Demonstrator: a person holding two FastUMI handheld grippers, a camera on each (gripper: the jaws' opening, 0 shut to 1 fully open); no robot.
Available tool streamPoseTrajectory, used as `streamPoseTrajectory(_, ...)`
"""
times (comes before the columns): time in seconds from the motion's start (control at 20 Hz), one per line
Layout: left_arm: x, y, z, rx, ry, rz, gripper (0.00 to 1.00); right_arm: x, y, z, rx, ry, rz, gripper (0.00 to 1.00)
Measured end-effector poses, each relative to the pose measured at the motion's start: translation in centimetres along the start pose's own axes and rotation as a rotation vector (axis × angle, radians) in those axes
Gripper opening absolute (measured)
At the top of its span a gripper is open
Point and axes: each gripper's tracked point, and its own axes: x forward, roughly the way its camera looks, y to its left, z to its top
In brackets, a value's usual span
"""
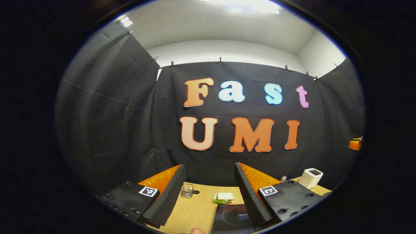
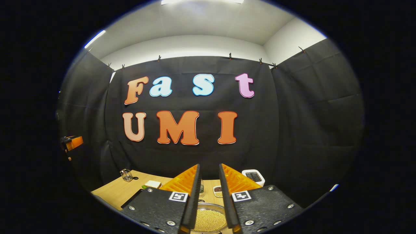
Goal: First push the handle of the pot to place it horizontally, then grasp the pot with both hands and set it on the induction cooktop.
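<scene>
The pot (image 2: 209,220) is a metal-rimmed vessel holding yellowish grains, low in the right gripper view; its handle is hidden. My right gripper (image 2: 209,168) hangs just above it, fingers a narrow gap apart, holding nothing. The dark induction cooktop (image 1: 234,217) lies on the wooden table (image 1: 195,211) in the left gripper view, under my left gripper (image 1: 209,167), which is wide open and holds nothing. Each view also catches the other gripper far off to the side, the right gripper (image 1: 356,144) and the left gripper (image 2: 72,143).
A small glass jar (image 1: 187,190), a green-and-white sponge (image 1: 223,197) and a white box (image 1: 311,177) stand near the table's far edge. From the right gripper these are the jar (image 2: 126,175), sponge (image 2: 152,184) and box (image 2: 253,177), plus a small dish (image 2: 218,191). A fingertip (image 1: 196,231) shows at the bottom.
</scene>
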Motion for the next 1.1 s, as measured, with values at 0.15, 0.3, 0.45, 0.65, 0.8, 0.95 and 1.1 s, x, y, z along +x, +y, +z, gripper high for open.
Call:
streamPoseTrajectory(0.15,-0.2,0.0,-0.1,-0.005,0.0,0.001,0.98,-0.3,-0.3,-1.2,0.001,0.015,-0.016,0.16)
streamPoseTrajectory(0.3,-0.4,0.2,0.0,0.007,-0.005,0.013,0.98,-0.9,-0.4,-3.1,0.016,0.045,-0.015,0.0)
streamPoseTrajectory(0.45,-0.7,0.1,0.0,0.013,-0.006,0.017,0.98,-1.3,-0.6,-5.8,-0.025,0.088,-0.026,0.0)
streamPoseTrajectory(0.65,-0.9,-0.2,-0.1,0.007,0.0,0.011,0.99,-2.0,1.3,-11.1,-0.046,0.201,0.03,0.0)
streamPoseTrajectory(0.8,-1.3,-0.7,-0.7,0.011,0.009,0.008,0.98,-2.6,2.1,-15.2,-0.057,0.293,0.062,0.0)
streamPoseTrajectory(0.95,-1.5,-0.8,-0.9,0.027,0.013,0.012,0.98,-3.2,3.0,-19.5,-0.063,0.388,0.087,0.0)
streamPoseTrajectory(1.1,-1.6,-1.1,-1.7,0.032,0.022,0.006,0.98,-4.0,4.3,-23.5,-0.055,0.482,0.127,0.0)
